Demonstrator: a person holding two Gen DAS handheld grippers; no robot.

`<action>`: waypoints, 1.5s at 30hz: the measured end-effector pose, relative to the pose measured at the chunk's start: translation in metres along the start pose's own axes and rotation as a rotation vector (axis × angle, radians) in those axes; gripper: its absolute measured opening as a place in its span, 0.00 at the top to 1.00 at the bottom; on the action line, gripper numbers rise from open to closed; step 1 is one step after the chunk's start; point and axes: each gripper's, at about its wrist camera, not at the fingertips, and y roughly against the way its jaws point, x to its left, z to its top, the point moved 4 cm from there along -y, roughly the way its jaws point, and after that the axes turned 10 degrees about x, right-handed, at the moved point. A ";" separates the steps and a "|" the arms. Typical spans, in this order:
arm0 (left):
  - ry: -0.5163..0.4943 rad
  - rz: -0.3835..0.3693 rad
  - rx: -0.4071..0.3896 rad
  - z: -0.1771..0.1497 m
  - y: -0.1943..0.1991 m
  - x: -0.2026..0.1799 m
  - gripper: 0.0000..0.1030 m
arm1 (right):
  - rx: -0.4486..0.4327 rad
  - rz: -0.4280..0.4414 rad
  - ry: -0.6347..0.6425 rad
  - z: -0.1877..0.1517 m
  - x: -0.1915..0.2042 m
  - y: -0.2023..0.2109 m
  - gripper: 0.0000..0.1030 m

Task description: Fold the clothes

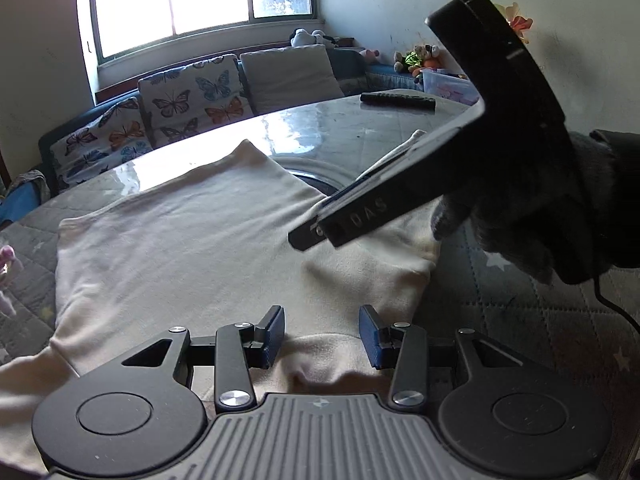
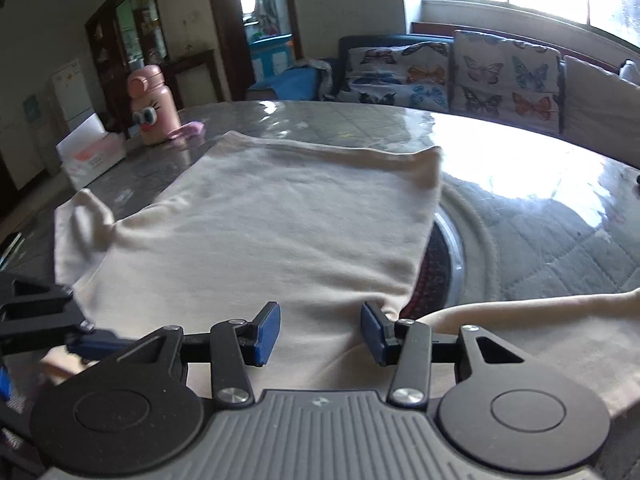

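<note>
A cream shirt (image 1: 192, 240) (image 2: 280, 220) lies spread flat on the quilted, glossy table (image 1: 320, 128) (image 2: 540, 200). One sleeve (image 2: 540, 320) trails off to the right in the right wrist view, and the other (image 2: 80, 216) sticks out on the left. My left gripper (image 1: 322, 336) is open just above the shirt's near edge, nothing between its blue pads. My right gripper (image 2: 320, 334) is also open over the near edge of the cloth. In the left wrist view the right gripper (image 1: 316, 228) hovers over the shirt's right side, held by a gloved hand (image 1: 520, 220).
A pink bottle (image 2: 154, 106), a white box (image 2: 92, 148) and a small pink cloth (image 2: 188, 130) stand at the table's far left. A black remote (image 1: 398, 101) lies at the far edge. A round inset (image 2: 448, 256) shows beside the shirt. Behind is a sofa with butterfly cushions (image 1: 192, 96).
</note>
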 end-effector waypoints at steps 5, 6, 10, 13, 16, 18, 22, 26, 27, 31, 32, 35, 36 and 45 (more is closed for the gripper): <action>0.006 0.004 -0.006 0.002 0.002 0.000 0.57 | -0.048 0.026 -0.046 0.003 -0.010 0.014 0.56; 0.008 0.007 -0.009 0.003 0.003 0.001 0.57 | -0.062 0.017 -0.049 0.003 -0.012 0.021 0.56; 0.011 0.017 -0.017 0.007 0.005 0.002 0.57 | -0.099 -0.045 -0.098 -0.007 -0.033 0.045 0.56; 0.011 0.018 -0.020 0.009 0.005 0.001 0.57 | -0.108 -0.142 -0.164 -0.020 -0.060 0.059 0.56; 0.015 0.019 -0.020 0.009 0.004 0.001 0.57 | -0.110 -0.233 -0.242 -0.034 -0.091 0.070 0.56; 0.018 0.021 -0.017 0.010 0.003 0.001 0.57 | -0.109 -0.290 -0.291 -0.043 -0.109 0.075 0.56; 0.027 0.029 -0.006 0.010 0.000 0.003 0.57 | -0.106 -0.368 -0.393 -0.057 -0.142 0.079 0.56; 0.031 0.035 -0.006 0.011 0.001 0.004 0.56 | -0.121 -0.411 -0.450 -0.059 -0.158 0.077 0.56; 0.031 0.036 -0.005 0.012 0.000 0.004 0.56 | -0.125 -0.419 -0.462 -0.058 -0.160 0.076 0.57; 0.032 0.039 -0.005 0.015 -0.001 0.004 0.56 | -0.125 -0.432 -0.487 -0.059 -0.164 0.072 0.57; 0.032 0.040 -0.006 0.015 -0.001 0.004 0.55 | -0.125 -0.435 -0.493 -0.059 -0.165 0.071 0.58; 0.033 0.042 -0.006 0.017 -0.002 0.004 0.53 | -0.125 -0.446 -0.511 -0.060 -0.168 0.067 0.67; 0.034 0.043 -0.006 0.018 -0.002 0.004 0.53 | -0.128 -0.455 -0.507 -0.060 -0.168 0.066 0.72; 0.024 0.040 0.003 0.024 -0.009 0.000 0.52 | -0.186 -0.450 -0.521 -0.063 -0.171 0.087 0.96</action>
